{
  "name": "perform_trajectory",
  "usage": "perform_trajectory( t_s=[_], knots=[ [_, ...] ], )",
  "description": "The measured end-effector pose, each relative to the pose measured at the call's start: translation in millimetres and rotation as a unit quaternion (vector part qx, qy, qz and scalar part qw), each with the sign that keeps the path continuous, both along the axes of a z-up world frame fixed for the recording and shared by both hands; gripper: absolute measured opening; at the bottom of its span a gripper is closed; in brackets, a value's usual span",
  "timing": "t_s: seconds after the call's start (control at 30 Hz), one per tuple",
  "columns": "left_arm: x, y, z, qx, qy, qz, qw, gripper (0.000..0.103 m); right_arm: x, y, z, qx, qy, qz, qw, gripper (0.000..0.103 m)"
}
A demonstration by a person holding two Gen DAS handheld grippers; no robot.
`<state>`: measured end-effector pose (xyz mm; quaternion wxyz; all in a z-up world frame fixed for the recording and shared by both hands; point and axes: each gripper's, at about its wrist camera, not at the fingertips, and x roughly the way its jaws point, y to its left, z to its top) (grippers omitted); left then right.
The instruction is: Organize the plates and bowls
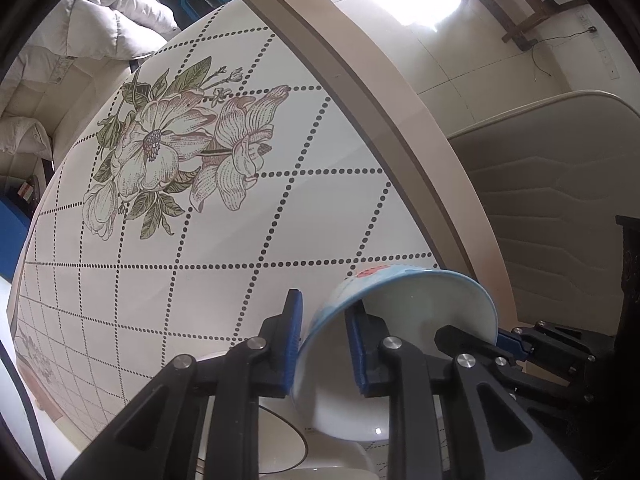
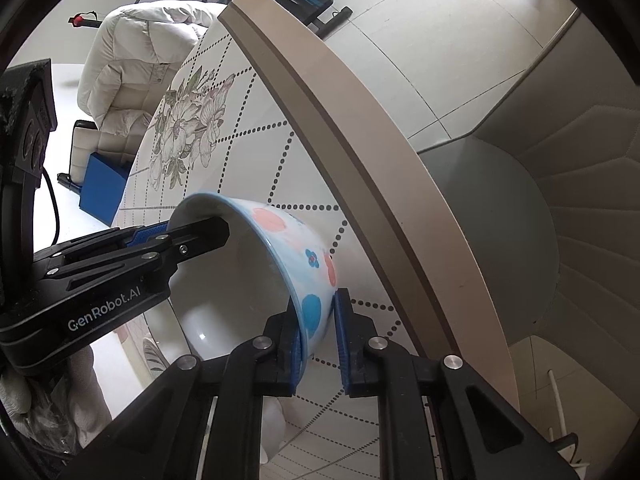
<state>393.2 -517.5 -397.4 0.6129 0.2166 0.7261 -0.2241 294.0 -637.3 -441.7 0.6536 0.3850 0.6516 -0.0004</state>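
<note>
Both sets of jaws pinch the rim of the same blue-and-pink bowl (image 2: 280, 264): left gripper (image 1: 326, 344) on the wall at its 6 o'clock, right gripper (image 2: 318, 344) on the opposite wall, the bowl tipped on its side just above the desk (image 1: 240, 216). Looks like a two-handed carry or handover mid-step. A white plate (image 1: 280, 444) and white dish sit below at 6 o'clock in the left view; next move needs levelling the bowl and one side letting go before it is stacked.
</note>
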Motion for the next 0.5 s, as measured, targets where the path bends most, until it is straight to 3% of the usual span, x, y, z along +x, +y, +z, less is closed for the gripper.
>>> perform_trajectory(
  t_s=[0.2, 0.5],
  knots=[
    [-2, -2, 5, -0.011, 0.0, 0.002, 0.9999, 0.019, -1, -4, 1, -0.003, 0.008, 0.002, 1.0, 0.013],
    [13, 2, -3, -0.027, 0.011, 0.042, 0.9987, 0.019, 17, -11, 10, -0.043, 0.013, 0.029, 0.999, 0.014]
  ],
)
